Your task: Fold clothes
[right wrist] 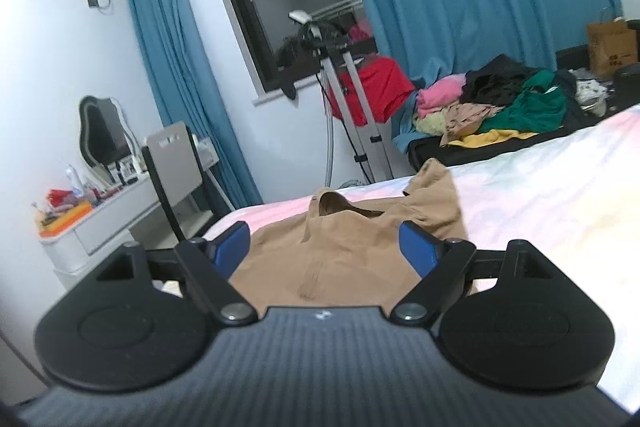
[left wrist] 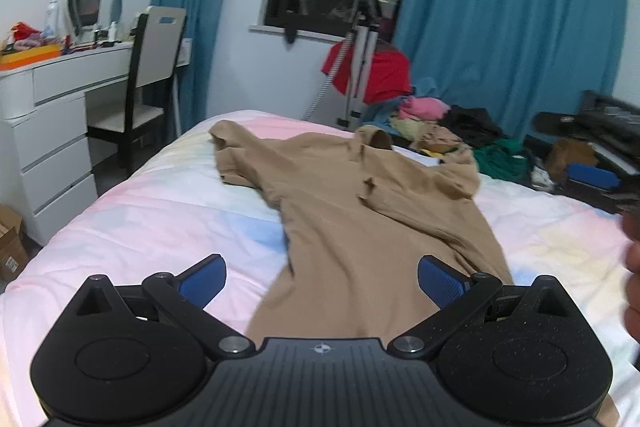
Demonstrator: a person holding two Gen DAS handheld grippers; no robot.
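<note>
A tan polo shirt (left wrist: 352, 211) lies spread on the pastel quilted bed (left wrist: 160, 203), collar at the far end, its right sleeve folded over the body. My left gripper (left wrist: 322, 281) hovers open above the shirt's hem end, blue pads wide apart with nothing between them. In the right wrist view the same tan shirt (right wrist: 340, 251) shows its collar and placket just ahead. My right gripper (right wrist: 326, 247) is open over the collar area, holding nothing. The other gripper's dark body (left wrist: 592, 183) appears blurred at the right edge of the left wrist view.
A pile of mixed clothes (right wrist: 500, 103) lies beyond the bed's far side. A tripod (right wrist: 352, 107) with a red cloth stands under the window. A white dresser (left wrist: 52, 131) and chair (left wrist: 148, 83) stand to the left. A hand (left wrist: 632, 267) shows at the right.
</note>
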